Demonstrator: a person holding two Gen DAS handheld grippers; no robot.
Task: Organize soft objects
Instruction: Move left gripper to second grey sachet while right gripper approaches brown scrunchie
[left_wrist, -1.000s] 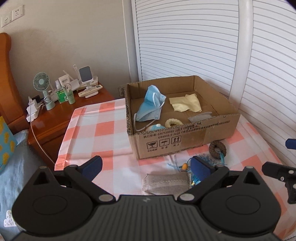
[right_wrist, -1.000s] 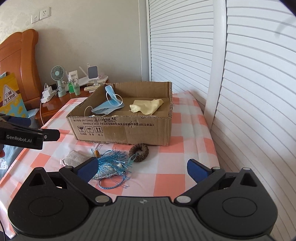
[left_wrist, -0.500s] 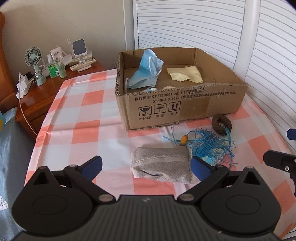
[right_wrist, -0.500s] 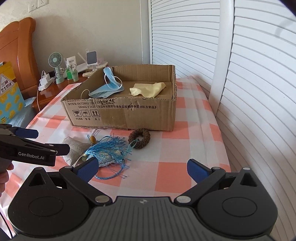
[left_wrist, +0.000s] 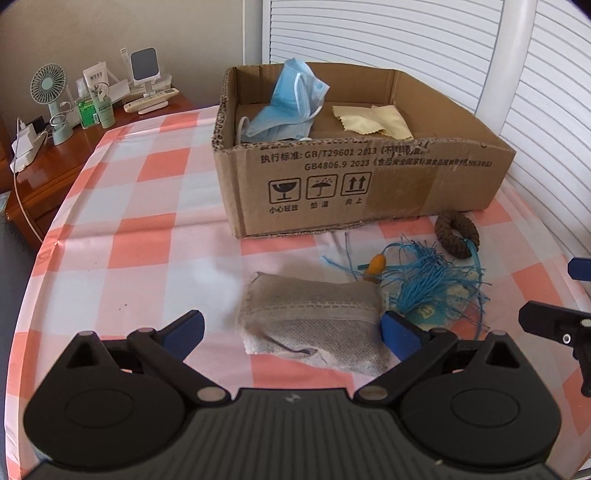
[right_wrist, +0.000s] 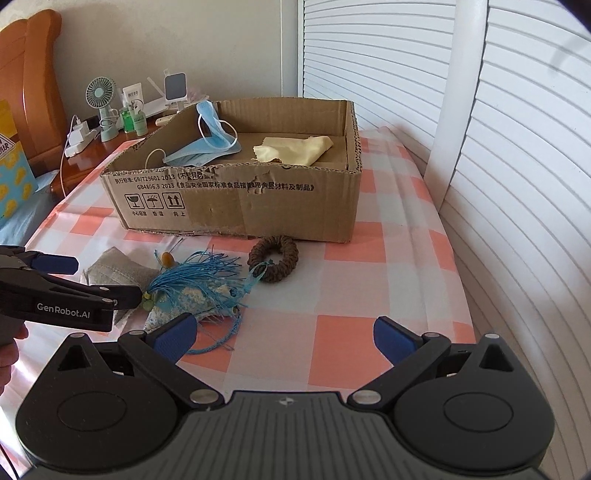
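A grey fabric pouch (left_wrist: 314, 321) lies on the checked tablecloth between the fingers of my open left gripper (left_wrist: 291, 332), which hovers low over it. To its right lie a blue tasselled sachet (left_wrist: 432, 288) and a brown woven ring (left_wrist: 456, 236). Behind them stands an open cardboard box (left_wrist: 354, 177) holding a blue face mask (left_wrist: 291, 107) and a yellow cloth (left_wrist: 373, 120). My right gripper (right_wrist: 282, 336) is open above the cloth, its left finger near the sachet (right_wrist: 195, 291). The ring (right_wrist: 273, 258), the pouch (right_wrist: 114, 273) and the box (right_wrist: 236, 199) lie ahead.
A wooden nightstand (left_wrist: 48, 162) at the left carries a small fan (left_wrist: 50, 88), bottles, a charger and cables. White louvred doors (right_wrist: 498, 184) run along the right side of the table. A wooden headboard (right_wrist: 26, 81) rises at far left.
Both grippers have dropped lower and closer to the table. The left one has come over the grey pouch, which now sits between its fingers. Nothing on the table has moved.
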